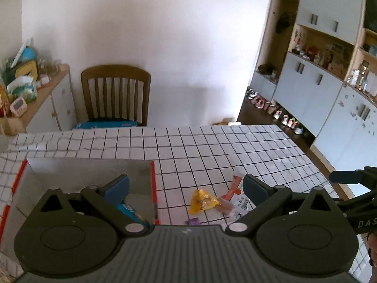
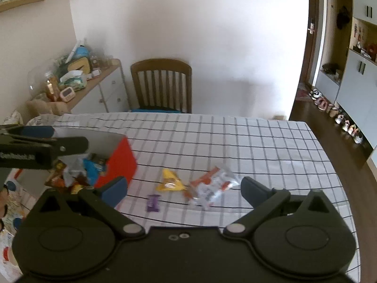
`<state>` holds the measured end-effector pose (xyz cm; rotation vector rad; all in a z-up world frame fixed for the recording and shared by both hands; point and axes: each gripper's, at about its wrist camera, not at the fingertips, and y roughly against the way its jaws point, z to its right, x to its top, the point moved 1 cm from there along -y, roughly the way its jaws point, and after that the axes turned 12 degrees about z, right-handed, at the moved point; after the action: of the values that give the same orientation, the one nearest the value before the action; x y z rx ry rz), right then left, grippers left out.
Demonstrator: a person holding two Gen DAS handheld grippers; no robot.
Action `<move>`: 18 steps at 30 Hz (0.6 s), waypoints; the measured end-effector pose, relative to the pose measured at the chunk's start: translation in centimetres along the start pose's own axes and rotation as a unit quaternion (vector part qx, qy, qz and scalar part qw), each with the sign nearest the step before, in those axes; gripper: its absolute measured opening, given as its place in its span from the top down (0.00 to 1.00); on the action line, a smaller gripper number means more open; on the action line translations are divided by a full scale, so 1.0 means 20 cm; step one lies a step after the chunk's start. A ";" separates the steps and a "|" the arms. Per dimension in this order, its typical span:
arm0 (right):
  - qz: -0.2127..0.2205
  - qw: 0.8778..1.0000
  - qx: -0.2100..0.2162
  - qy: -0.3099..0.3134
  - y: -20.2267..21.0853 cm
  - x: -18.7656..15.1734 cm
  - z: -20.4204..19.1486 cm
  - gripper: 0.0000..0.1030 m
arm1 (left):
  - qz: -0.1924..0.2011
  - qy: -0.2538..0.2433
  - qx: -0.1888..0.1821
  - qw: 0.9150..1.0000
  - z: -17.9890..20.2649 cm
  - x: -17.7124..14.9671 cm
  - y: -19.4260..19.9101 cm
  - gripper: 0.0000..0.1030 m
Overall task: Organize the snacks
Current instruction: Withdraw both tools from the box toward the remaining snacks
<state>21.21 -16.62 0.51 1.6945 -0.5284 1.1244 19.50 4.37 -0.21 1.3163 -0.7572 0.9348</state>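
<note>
Left wrist view: the left hand-held gripper (image 1: 186,186) has its jaws spread wide and nothing between them. Its left finger hangs over the open box (image 1: 150,165), a white-walled carton with red outer sides standing on the checked worktop (image 1: 212,146). A blue packet (image 1: 130,210) shows inside the box just below that finger. Ahead and slightly right of this gripper, between its fingertips, a yellow packet (image 1: 202,200) lies on the cloth. An orange-and-clear wrapper (image 1: 233,198) touches the yellow packet's right side. A small purple sweet (image 1: 193,221) lies nearest the gripper body, just below the yellow packet. Part of the right hand-held gripper (image 1: 353,195) enters at the far right edge.

Right wrist view: the right hand-held gripper (image 2: 183,186) is likewise wide open and empty. The three loose snacks lie on the worktop (image 2: 259,141) between and just ahead of its fingers: purple sweet (image 2: 153,202) nearest, yellow packet (image 2: 170,181) beyond it, wrapper (image 2: 209,186) to the right. The box (image 2: 120,162) stands to the front left, with mixed wrapped snacks heaped inside, a blue packet (image 2: 92,169) among them. The left hand-held gripper (image 2: 37,139) is above the box's left part. A wooden chair (image 2: 162,85) stands beyond the far worktop edge.
</note>
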 end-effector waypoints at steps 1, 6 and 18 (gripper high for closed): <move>-0.002 1.000 -0.001 -0.002 -0.01 0.00 0.04 0.00 | -0.004 -0.002 0.007 1.000 0.02 -0.01 -0.02 0.00; -0.010 1.000 0.004 0.002 -0.07 -0.02 0.19 0.01 | -0.020 -0.008 0.030 0.999 0.13 -0.08 -0.13 0.00; -0.060 0.998 0.023 -0.006 -0.34 -0.09 0.50 0.06 | -0.030 -0.030 0.068 0.997 0.36 -0.31 -0.38 0.01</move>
<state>30.00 -23.14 -5.22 1.7508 -0.4052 1.0471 23.85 -3.70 -8.31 1.4841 -0.7067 0.9156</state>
